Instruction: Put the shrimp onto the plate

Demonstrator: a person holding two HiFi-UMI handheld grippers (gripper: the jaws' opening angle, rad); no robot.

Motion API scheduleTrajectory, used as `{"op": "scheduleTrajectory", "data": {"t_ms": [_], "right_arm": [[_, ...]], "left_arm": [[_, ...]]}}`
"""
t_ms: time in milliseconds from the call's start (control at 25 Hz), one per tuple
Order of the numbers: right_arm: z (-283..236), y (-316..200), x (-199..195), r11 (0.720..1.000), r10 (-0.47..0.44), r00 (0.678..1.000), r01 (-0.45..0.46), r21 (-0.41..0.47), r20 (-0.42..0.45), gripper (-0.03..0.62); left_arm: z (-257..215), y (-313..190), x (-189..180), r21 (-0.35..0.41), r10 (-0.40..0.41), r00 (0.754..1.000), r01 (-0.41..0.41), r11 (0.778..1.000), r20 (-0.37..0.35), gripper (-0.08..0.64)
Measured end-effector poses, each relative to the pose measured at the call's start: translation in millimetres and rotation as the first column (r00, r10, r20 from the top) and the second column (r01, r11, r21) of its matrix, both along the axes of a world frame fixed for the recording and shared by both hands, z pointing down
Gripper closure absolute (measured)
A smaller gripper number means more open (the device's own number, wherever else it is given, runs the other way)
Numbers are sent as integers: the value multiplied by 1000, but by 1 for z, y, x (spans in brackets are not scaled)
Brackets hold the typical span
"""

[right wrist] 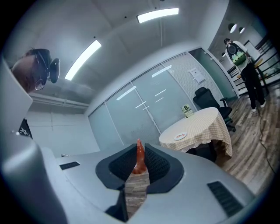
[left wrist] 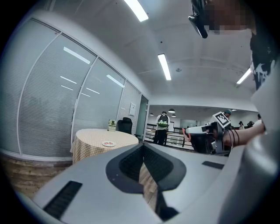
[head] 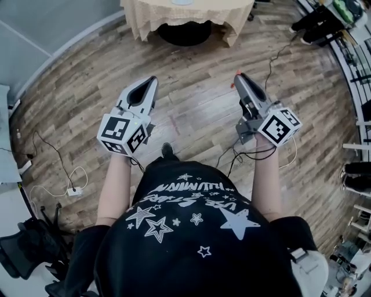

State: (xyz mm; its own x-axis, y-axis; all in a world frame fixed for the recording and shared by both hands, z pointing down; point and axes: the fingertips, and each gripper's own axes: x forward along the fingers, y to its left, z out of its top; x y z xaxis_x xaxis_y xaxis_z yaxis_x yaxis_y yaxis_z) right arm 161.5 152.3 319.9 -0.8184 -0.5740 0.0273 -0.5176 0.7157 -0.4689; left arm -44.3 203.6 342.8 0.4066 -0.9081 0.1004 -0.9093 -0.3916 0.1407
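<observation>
The left gripper [head: 152, 81] is held out over the wood-plank floor [head: 197, 110], its jaws drawn together with nothing between them. In the left gripper view [left wrist: 142, 146] the ribbed pads meet at the tips, and only a thin wedge of floor shows lower down. Its marker cube sits above the person's left forearm in the head view.

To the right, level with it and well apart, the right gripper [head: 237, 78] is clamped on the shrimp [head: 232, 86], which shows as a small red speck at the tip. The right gripper view [right wrist: 140, 152] shows this plainly. The orange-red shrimp [right wrist: 139, 159] stands upright between the black pads, and its thin end pokes up past them.

Ahead of both grippers stands a round table [head: 152, 17] under a checked yellow cloth. It lies well away from the jaws. On the cloth lies a small white plate [right wrist: 180, 136] with red marks on it, also seen from the left side [left wrist: 108, 143]. A little sign card [right wrist: 187, 110] bearing an 8 stands near the table's far edge. A black office chair [right wrist: 205, 98] stands just behind the table. Farther right, a person [right wrist: 245, 65] stands by a railing.
</observation>
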Motion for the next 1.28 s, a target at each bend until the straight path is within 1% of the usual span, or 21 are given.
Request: {"op": "scheduleTrajectory", "data": {"t_ms": [200, 440, 560, 680, 800, 960, 1280], "right_arm": [[-2, -15, -27, 1000, 12, 1000, -12, -6, 12, 529], [0, -20, -62, 1000, 2, 1000, -2, -5, -5, 529], [5, -23, -70, 1000, -2, 1000, 1, -16, -21, 529], [8, -32, -69, 1000, -1, 1000, 1, -21, -30, 529], [16, -51, -66, 999, 2, 1000, -3, -35, -24, 529], [28, -86, -75, 998, -31, 999, 30, -62, -9, 529], [24, -181, -99, 994, -97, 995, 98, -53, 13, 529]], "left_arm": [[0, -15, -23, 1, 18, 1000, -18, 1000, -14, 551], [7, -29, -52, -13, 42, 999, -42, 999, -30, 551], [11, -37, -63, -22, 32, 999, -33, 999, -41, 551], [14, -45, -65, -27, 29, 998, -31, 999, -52, 551], [20, -60, -61, -35, 29, 999, -30, 999, -45, 551], [26, -88, -59, -47, 18, 999, -20, 999, -33, 551], [24, -168, -75, -56, -55, 998, 53, 997, -25, 551]]}}
